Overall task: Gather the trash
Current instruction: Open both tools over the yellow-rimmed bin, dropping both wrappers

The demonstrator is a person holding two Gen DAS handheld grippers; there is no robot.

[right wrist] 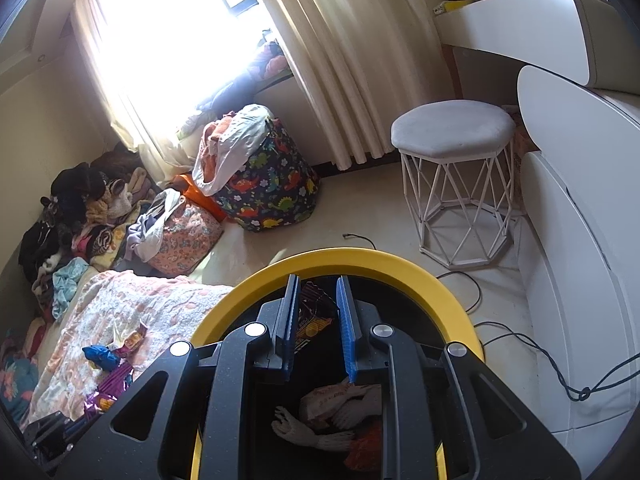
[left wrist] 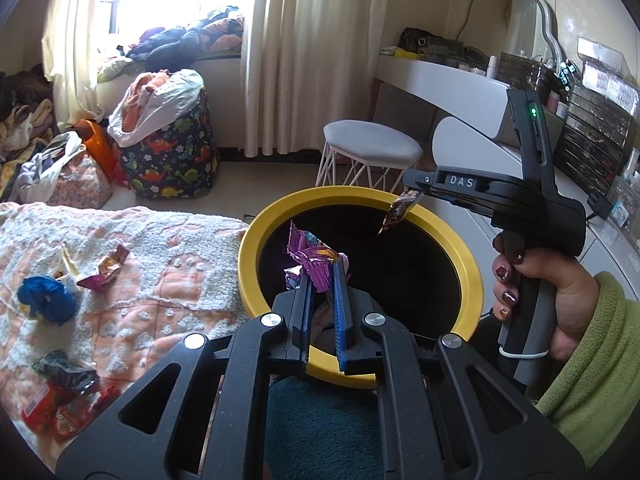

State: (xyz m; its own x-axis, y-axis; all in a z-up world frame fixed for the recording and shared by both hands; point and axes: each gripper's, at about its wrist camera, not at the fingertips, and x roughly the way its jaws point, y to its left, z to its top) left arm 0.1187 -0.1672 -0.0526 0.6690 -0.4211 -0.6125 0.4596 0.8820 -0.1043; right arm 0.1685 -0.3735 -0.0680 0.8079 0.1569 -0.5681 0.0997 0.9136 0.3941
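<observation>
Two grippers (left wrist: 322, 276) (right wrist: 318, 312), two wrappers (left wrist: 310, 258) (right wrist: 314, 318), one yellow bin (left wrist: 256, 232)

The right gripper (right wrist: 318, 292) sits at lower centre over a yellow-rimmed bin (right wrist: 400, 270), its blue-padded jaws set a little apart, a dark snack wrapper (right wrist: 314, 316) against the left pad. Crumpled trash (right wrist: 340, 412) lies in the bin's bottom. At lower left, wrappers (right wrist: 116, 354) rest on a pink blanket (right wrist: 160, 304). A white stool (right wrist: 454, 132) stands at right.
</observation>
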